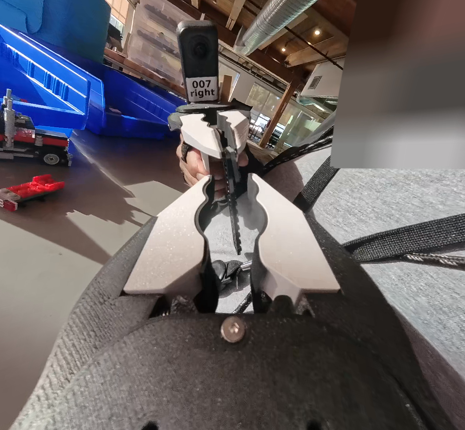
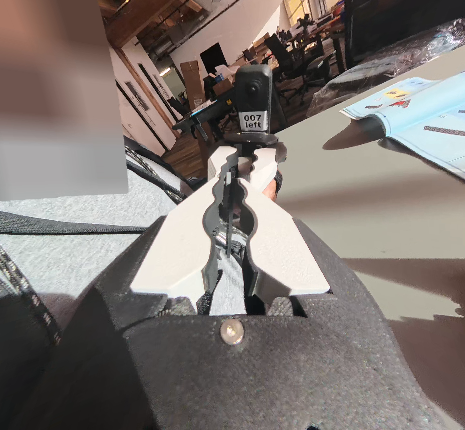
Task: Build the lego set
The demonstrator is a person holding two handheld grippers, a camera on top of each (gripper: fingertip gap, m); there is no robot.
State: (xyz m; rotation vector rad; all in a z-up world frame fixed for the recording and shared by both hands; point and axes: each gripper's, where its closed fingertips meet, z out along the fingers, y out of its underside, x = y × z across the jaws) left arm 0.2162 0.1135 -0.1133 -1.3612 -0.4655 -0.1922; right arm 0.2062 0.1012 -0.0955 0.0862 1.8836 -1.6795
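Observation:
The two grippers point at each other, tip to tip, above the table edge in front of a person's grey shirt. A long thin black lego plate (image 1: 232,216) hangs down between them, seen edge-on in the right wrist view (image 2: 228,216). My right gripper (image 2: 229,181) is shut on the plate's upper end; it also shows in the left wrist view (image 1: 226,153). My left gripper (image 1: 231,177) stands open, its fingers on either side of the plate with gaps showing. A part-built red and black lego truck (image 1: 32,141) and a red lego piece assembly (image 1: 35,189) lie on the table at left.
Blue plastic bins (image 1: 63,85) stand behind the truck. An open instruction booklet (image 2: 415,121) lies on the grey table (image 2: 352,204) at right. Black straps (image 1: 402,239) cross the shirt. A hand (image 1: 193,166) grips the right gripper. My left and right fingertips are right by each other. Both grippers' tips are roughly 20 cm from the red lego piece assembly (image 1: 35,189).

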